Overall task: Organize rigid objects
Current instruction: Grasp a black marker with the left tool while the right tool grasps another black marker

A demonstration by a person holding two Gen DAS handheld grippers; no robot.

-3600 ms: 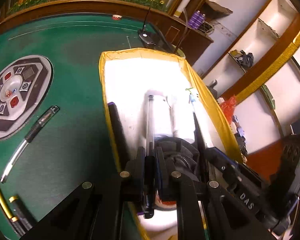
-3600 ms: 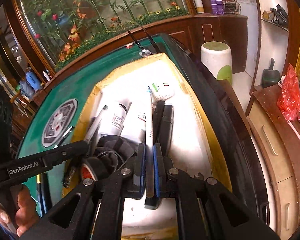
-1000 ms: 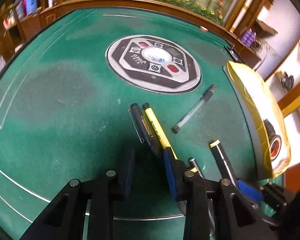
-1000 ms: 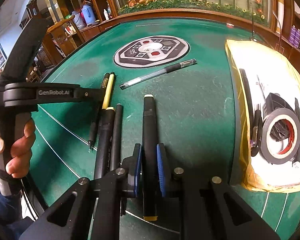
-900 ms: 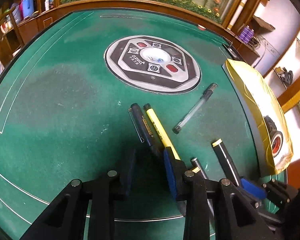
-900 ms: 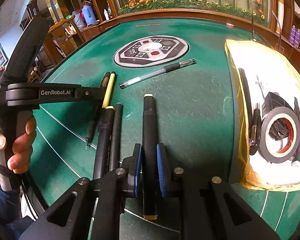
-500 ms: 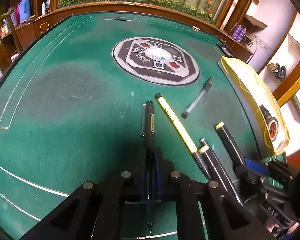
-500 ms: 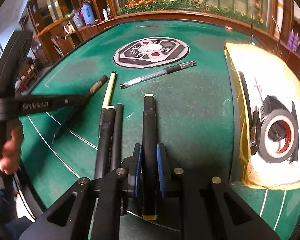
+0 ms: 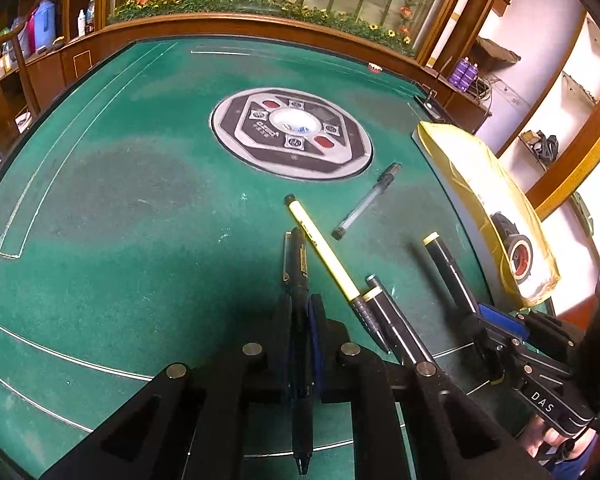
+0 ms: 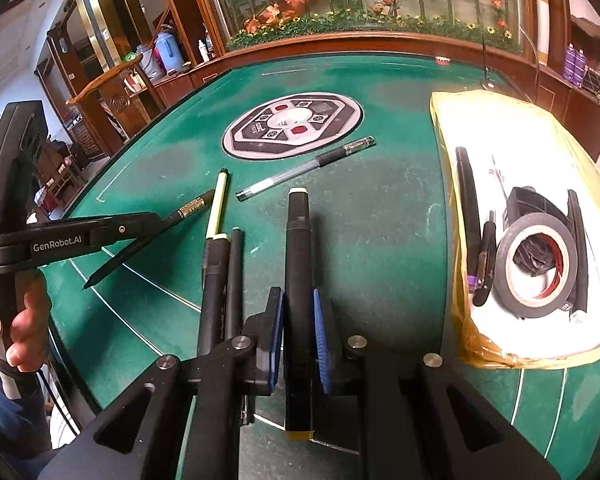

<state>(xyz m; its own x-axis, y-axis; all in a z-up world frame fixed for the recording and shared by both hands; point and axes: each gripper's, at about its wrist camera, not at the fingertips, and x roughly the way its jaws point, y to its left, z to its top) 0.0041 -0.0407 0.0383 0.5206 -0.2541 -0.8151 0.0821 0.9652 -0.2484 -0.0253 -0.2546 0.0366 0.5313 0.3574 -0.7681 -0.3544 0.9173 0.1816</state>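
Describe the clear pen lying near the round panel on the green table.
The clear pen is a slim stick pen with a see-through barrel, a dark grip section and a clear cap, plastic by its look. It lies flat and diagonal on the green felt, just below the round panel, its capped end nearest the panel. Nothing touches it; the yellow pen lies apart from it.

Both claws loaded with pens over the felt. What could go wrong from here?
1. The left claw grips the black clip pen near mid-length, with long ends overhanging both ways; it may pivot.
2. The yellow pen lies tight beside that clip pen, so a sideways sweep could knock it.
3. The right claw holds the thick marker right next to two black pens on the felt; lowering could scatter them.
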